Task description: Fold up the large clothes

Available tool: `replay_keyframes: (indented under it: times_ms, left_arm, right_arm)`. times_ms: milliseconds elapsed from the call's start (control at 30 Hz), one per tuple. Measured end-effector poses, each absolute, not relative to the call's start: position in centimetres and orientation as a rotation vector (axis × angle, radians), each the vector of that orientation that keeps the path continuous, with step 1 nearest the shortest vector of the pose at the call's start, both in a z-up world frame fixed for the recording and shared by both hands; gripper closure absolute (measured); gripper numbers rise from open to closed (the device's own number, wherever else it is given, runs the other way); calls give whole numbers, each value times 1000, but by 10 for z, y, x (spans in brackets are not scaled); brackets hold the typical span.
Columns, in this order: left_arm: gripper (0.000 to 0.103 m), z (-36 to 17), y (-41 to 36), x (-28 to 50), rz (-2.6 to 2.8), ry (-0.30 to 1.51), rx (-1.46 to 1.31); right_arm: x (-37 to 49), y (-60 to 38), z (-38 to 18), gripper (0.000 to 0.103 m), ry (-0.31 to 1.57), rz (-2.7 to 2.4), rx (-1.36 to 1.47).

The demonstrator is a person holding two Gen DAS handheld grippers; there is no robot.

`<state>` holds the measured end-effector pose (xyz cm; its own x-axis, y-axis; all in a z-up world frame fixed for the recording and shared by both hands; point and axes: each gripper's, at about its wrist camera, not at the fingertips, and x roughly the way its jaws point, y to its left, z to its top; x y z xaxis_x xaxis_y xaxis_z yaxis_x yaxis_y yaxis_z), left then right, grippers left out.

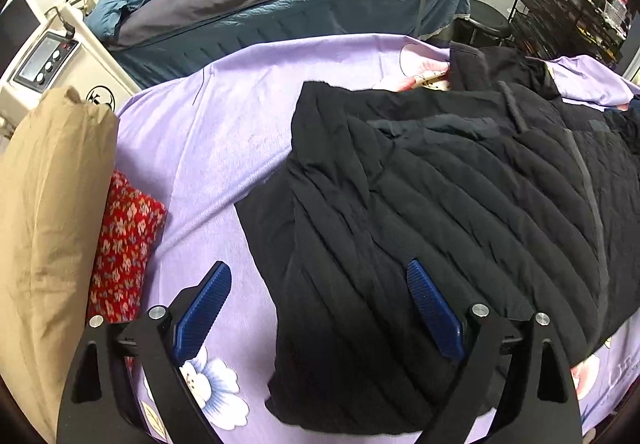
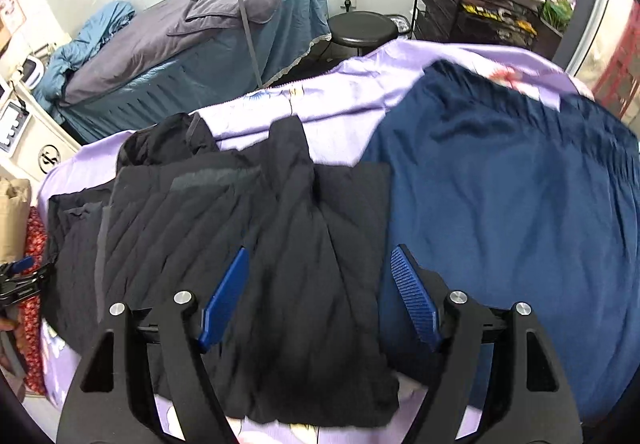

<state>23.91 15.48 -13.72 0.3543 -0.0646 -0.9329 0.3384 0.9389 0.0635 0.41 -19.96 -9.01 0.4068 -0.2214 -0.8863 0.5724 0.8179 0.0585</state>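
Left wrist view, left to right: tan pillow (image 1: 48,212) along the 9 o'clock edge, red floral cloth (image 1: 124,244) tucked just beside it. Lavender floral sheet (image 1: 208,148) covers the bed. Left tool (image 1: 320,312) at 6 o'clock, blue pads spread wide, released, nothing pinched. Its left pad hangs over bare sheet, its right pad over the coat. Black quilted coat (image 1: 440,204) lies flat on the sheet from centre to 3 o'clock, partly folded, one layer lapped over the lower one, collar end toward 1 o'clock. At 12 o'clock, well apart, a second bed (image 1: 280,4) with grey and blue covers. Black wire rack (image 1: 560,4) at 2 o'clock.

Right wrist view, left to right: the other tool's blue tip (image 2: 22,264) shows at 9 o'clock by the coat's edge. Black quilted coat (image 2: 240,224) fills centre-left. Right tool (image 2: 320,296) at 6 o'clock, pads apart, released, empty, hovering over the coat's right border. Navy garment (image 2: 520,224) spread from centre to 3 o'clock, touching the coat's right edge. Round black stool (image 2: 362,28) at 12 o'clock, behind the bed.
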Motion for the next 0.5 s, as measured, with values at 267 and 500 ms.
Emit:
replay_keyframes:
  times_ms: [267,500]
  left_arm:
    - [14,-140,182,214,-281,1218,124]
    - [10,-170,236,204,-341,1306,-192]
  right_arm:
    - [-51,-195,-109,30,1064,-446,564]
    - [-72,-192,-141,28,1118,-389,607]
